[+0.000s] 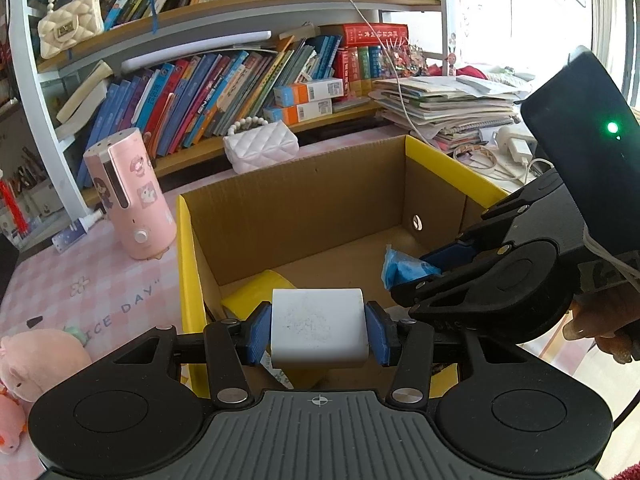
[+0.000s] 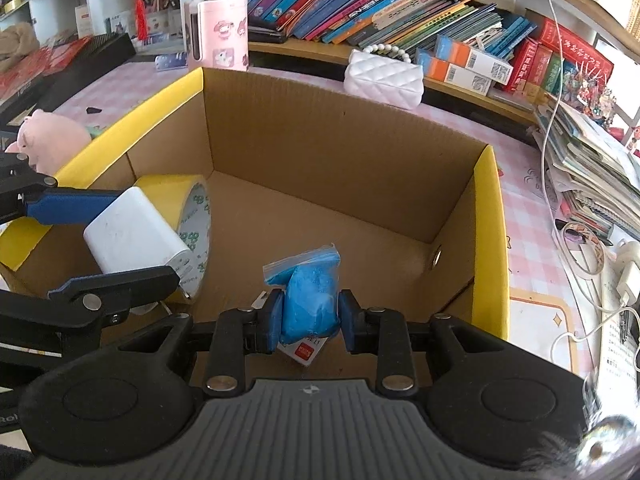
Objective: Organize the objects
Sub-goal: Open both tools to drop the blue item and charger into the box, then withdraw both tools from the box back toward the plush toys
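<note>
An open cardboard box (image 1: 304,200) with yellow-taped rims stands on the pink table; it also shows in the right wrist view (image 2: 320,152). My left gripper (image 1: 318,334) is shut on a white charger block (image 1: 318,332), held over the box's near left corner; the block also shows in the right wrist view (image 2: 134,236). My right gripper (image 2: 309,318) is shut on a blue bag of clay (image 2: 310,300), held inside the box; the bag shows in the left wrist view (image 1: 402,270). A yellow tape roll (image 2: 188,216) stands in the box behind the charger.
A pink humidifier (image 1: 130,196) stands left of the box, a white quilted purse (image 1: 260,146) behind it, pink plush toys (image 1: 36,356) at the left. Bookshelves run along the back. A paper stack (image 1: 448,108) and cables lie right of the box. A small card (image 2: 302,350) lies under the bag.
</note>
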The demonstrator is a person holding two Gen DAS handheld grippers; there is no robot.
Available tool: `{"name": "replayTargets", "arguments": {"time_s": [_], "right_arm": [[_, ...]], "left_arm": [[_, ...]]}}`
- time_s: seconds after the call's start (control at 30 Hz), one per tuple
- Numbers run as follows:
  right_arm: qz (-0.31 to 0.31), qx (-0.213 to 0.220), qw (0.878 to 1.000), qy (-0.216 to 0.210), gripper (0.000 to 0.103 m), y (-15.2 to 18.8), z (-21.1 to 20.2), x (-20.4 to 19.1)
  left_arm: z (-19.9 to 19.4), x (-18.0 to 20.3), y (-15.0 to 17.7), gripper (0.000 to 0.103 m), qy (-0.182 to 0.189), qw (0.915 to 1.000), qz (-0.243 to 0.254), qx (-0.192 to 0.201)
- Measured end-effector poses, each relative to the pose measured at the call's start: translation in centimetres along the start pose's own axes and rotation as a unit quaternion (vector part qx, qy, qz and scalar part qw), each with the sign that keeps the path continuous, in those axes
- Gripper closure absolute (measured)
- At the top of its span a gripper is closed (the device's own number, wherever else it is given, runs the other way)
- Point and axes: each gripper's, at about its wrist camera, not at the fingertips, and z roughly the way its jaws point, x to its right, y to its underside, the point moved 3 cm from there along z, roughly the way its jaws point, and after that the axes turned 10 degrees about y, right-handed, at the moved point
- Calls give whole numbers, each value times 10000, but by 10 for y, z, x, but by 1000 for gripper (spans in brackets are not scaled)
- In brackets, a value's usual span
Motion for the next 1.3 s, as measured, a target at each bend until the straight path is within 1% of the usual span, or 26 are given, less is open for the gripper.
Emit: {"name": "replayTargets", "arguments": {"time_s": [0.2, 0.33, 0.53, 0.67, 0.8, 1.0, 1.03, 1.17, 1.3], "right_arm": [[-57, -80, 9999, -36, 76, 1, 2, -2], [33, -140, 9999, -81, 76, 3, 4, -1], [114, -131, 9998, -7, 76, 4, 4, -1], [211, -67, 9998, 27, 75, 4, 0, 0], [317, 92, 9994, 101, 75, 3, -11, 2], [599, 529, 9964, 299, 75, 1, -40, 6], [676, 608, 9953, 339, 75, 1, -46, 6], [990, 881, 9898, 515, 74, 6, -72, 9], [1322, 1026, 9833, 721, 73, 17, -96, 10]], "left_arm": [[-1, 2, 2, 55, -10, 10000, 56, -2], [-1, 2, 2, 55, -17, 10000, 37, 5], [-1, 2, 2, 55, -31, 10000, 22, 10], [-8, 3, 2, 54, -78, 9998, 75, 160], [-21, 2, 0, 50, -77, 9992, 49, 377], [-51, 1, -6, 43, -170, 9964, -34, 825], [-55, 1, -7, 42, -178, 9959, -57, 885], [-77, 0, -6, 29, -199, 9933, -145, 1125], [-94, 2, 2, 28, -109, 9924, -169, 1212]]}}
